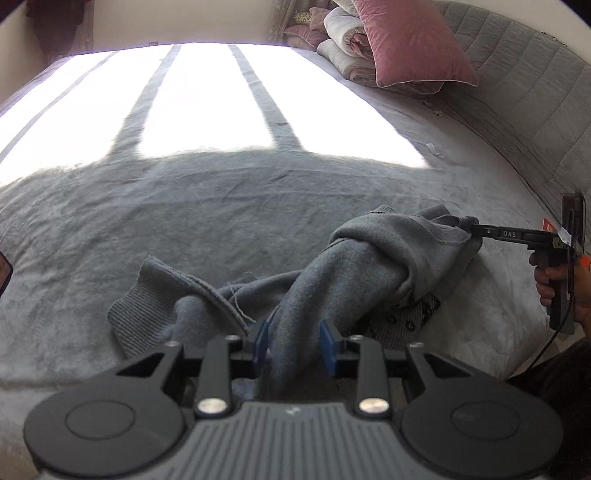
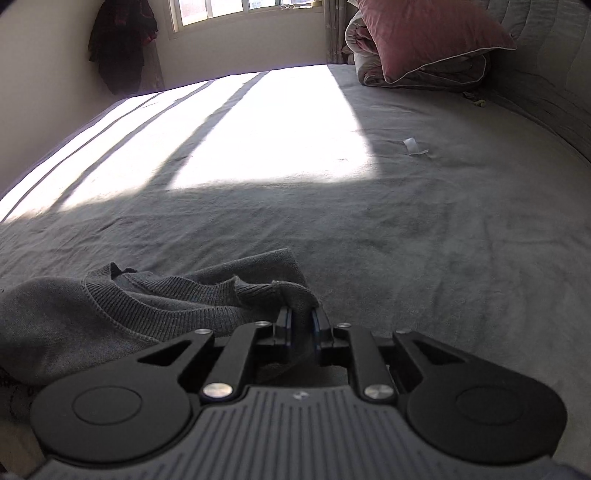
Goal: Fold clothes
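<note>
A grey sweatshirt (image 1: 369,266) lay crumpled on the grey bed (image 1: 184,221), at about 5 o'clock in the left wrist view, in the shaded near part below the bright sun patch. Its fleece was thick and soft. A ribbed cuff or hem (image 1: 129,314) sagged at 7 o'clock of the heap, and a white panel with dark print (image 1: 406,317) showed under the folds at 4 o'clock. One twisted length of the cloth ran from the heap toward the camera.

The left gripper (image 1: 295,345) had its blue pads (image 1: 327,347) spread, with that twisted length passing between them; the pads did not seem to press it.

The right gripper (image 2: 300,325) had its pads nearly together, pinching a ribbed edge (image 2: 258,291) of the sweatshirt near the collar. In the left view it (image 1: 471,229) reached in from 3 o'clock, a hand (image 1: 550,284) on its grip.

A pink pillow (image 2: 424,33) leaned on a rolled duvet (image 2: 369,48) at 1 o'clock, well apart.
</note>
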### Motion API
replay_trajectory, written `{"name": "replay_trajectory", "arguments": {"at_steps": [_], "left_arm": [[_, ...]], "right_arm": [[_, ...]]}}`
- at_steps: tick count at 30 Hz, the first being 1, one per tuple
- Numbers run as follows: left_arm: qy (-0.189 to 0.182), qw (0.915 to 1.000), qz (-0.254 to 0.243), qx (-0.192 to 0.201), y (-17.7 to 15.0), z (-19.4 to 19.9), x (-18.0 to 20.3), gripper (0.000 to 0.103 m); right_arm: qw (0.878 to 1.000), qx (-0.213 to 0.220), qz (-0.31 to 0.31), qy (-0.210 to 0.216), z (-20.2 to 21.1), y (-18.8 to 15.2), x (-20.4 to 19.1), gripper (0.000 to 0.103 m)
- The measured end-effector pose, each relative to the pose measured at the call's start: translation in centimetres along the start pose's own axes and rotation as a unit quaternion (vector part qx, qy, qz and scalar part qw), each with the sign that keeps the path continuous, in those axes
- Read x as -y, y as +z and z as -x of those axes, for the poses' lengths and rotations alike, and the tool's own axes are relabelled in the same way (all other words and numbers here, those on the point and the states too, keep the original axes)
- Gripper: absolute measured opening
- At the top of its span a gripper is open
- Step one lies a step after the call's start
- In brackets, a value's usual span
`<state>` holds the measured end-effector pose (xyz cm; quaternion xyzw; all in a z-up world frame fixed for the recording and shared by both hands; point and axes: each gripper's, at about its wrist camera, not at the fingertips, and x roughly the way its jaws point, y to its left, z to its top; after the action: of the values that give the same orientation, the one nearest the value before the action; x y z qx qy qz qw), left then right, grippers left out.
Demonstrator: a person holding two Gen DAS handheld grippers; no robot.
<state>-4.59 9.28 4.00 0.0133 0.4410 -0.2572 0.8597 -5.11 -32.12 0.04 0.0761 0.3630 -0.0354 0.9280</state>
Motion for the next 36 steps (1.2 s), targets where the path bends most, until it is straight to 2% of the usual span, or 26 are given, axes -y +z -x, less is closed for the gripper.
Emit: {"name": "replay_trajectory", "arguments": {"at_steps": [2,4,9,14,21,24,25,29,30,31,36], "left_arm": [[-0.012,0.9999,0.003,0.006,1.4,-0.8,0.6,0.038],[-0.019,0.9998,0.007,0.005,2.8,-2.2,1.0,0.045],[-0.035,0.9982,0.045,-0.017,6.7,-7.0,1.3,0.048],[-0.073,0.9919,0.085,-0.059,9.2,-12.7,1.1,0.048],[-0.153,0.9732,0.133,-0.108,9.5,-17.6,1.8,0.047],[-0.150,0.9736,0.128,-0.115,8.8,-18.2,2.6,0.045],[-0.145,0.9745,0.127,-0.114,8.6,-18.2,2.8,0.037],[-0.122,0.9829,0.114,-0.079,7.9,-17.0,3.5,0.018],[-0.113,0.9859,0.105,-0.065,7.9,-16.3,3.9,0.016],[-0.104,0.9885,0.097,-0.052,7.9,-15.6,4.2,0.015],[-0.036,0.9978,0.040,0.038,8.1,-11.6,6.1,0.013]], "right_arm": [[1.000,0.003,-0.001,0.004,0.1,0.1,0.1,0.021],[1.000,0.007,-0.002,0.008,0.2,0.2,0.1,0.034],[1.000,0.003,0.007,0.021,0.1,0.3,-0.1,0.035],[1.000,-0.003,0.015,0.024,-0.2,0.3,0.0,0.035],[0.999,-0.018,0.012,0.035,-0.9,0.1,0.7,0.035],[0.999,-0.022,0.014,0.040,-1.1,0.1,0.9,0.035],[0.999,-0.026,0.017,0.041,-1.3,0.1,0.8,0.035],[0.998,-0.031,0.036,0.039,-1.8,0.0,0.1,0.034],[0.998,-0.029,0.043,0.038,-1.8,0.0,-0.3,0.013],[0.998,-0.026,0.050,0.037,-1.8,0.0,-0.6,0.005],[0.998,0.021,0.050,0.043,-0.8,1.0,-1.9,0.005]]}}
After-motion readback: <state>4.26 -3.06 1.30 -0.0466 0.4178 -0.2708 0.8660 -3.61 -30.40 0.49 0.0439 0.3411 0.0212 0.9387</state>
